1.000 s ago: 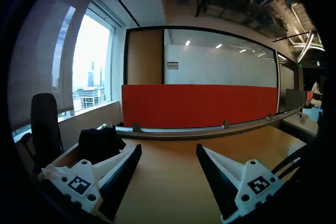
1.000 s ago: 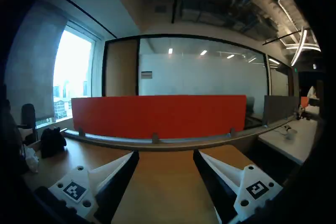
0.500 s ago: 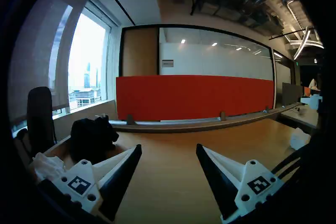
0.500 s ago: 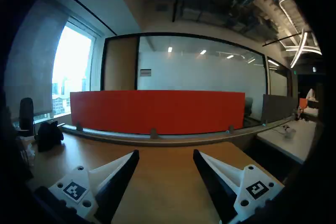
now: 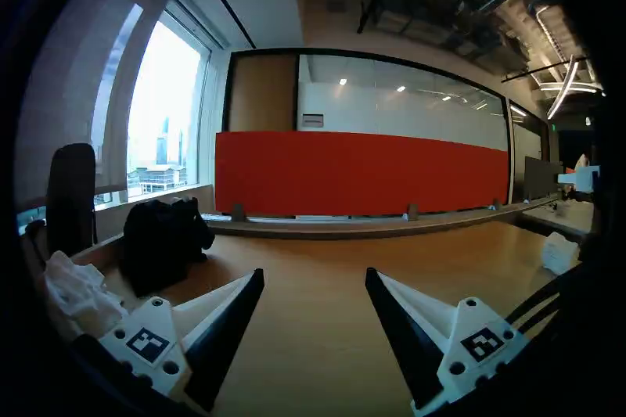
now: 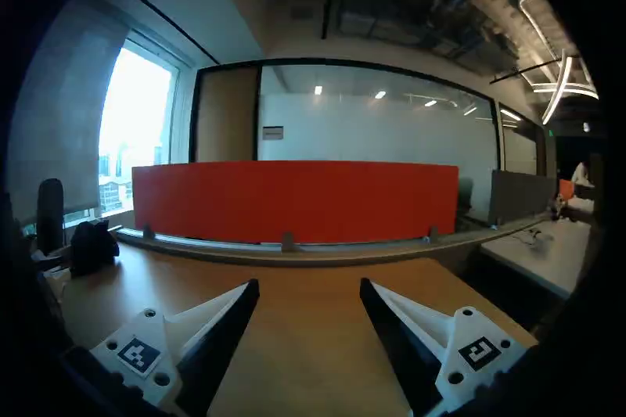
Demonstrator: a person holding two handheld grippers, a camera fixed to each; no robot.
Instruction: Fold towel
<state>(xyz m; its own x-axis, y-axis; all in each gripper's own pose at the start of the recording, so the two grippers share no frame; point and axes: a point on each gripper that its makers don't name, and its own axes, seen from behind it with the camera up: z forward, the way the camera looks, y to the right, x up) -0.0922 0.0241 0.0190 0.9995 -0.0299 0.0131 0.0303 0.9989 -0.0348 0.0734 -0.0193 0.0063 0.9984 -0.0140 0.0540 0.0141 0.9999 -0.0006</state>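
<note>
Left gripper view looks low across a bare wooden desk [image 5: 329, 249] toward a red divider [image 5: 360, 174], with the left gripper [image 5: 313, 272] held wide open and nothing between its fingers. The right gripper [image 6: 307, 282] is the same in its own view: jaws spread wide, empty, desk showing through the gap. No flat towel lies ahead of either gripper. The nearest candidate is a crumpled white cloth [image 5: 78, 296] at the far left of the left gripper view, just beside a black bag [image 5: 160, 241]; whether it is the towel I cannot tell. A second white lump [image 5: 559, 253] sits at the far right edge of the desk, too small to identify. The main risk, as I judge it, is picking the wrong item, since two pale bundles lie on opposite sides and neither is clear. If the left cloth is the towel, it is bunched up with no corner or hem visible, so a pinch could catch several layers at once and lift a wad instead of an edge, leaving nothing to fold. It also lies close to the bag, so a finger reaching in from this angle could snag the bag or push it along the desk. Both cameras are pointing forward and level, so a reach toward the cloth would begin with the target near the edge of sight, which invites a mis-aimed closing.
</note>
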